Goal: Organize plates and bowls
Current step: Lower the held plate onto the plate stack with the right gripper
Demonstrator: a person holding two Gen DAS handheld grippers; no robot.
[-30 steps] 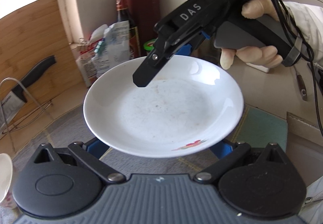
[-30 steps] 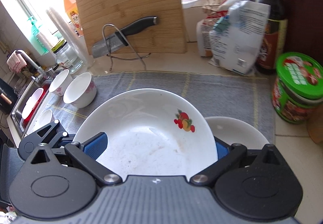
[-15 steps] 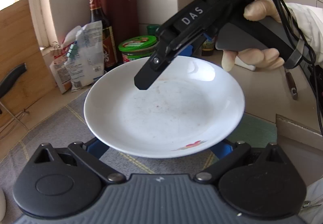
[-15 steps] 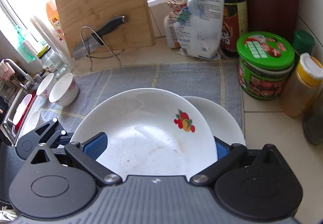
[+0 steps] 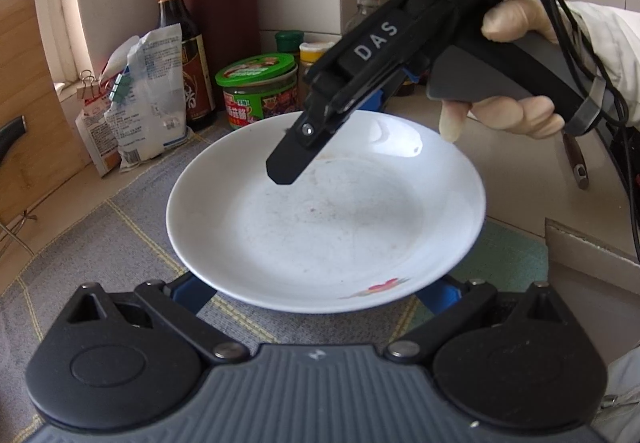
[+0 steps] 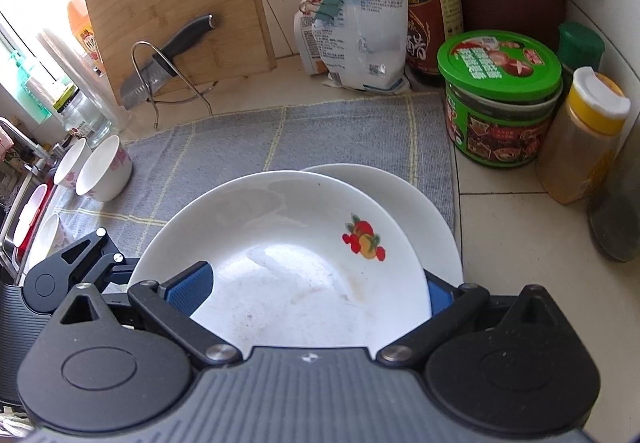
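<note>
The right gripper [image 6: 316, 293] pinched the near rim of the fruit-printed plate [image 6: 288, 263], one blue pad over the rim at 8 o'clock, the other beneath at 4. The left gripper [image 5: 316, 289] stood wide under its opposite edge; contact could not be told. That one-rim pinch risked tilting the plate. Only the right wrist view showed the second plate [image 6: 404, 195] beneath, and bowls [image 6: 104, 169] at 10 o'clock.
</note>
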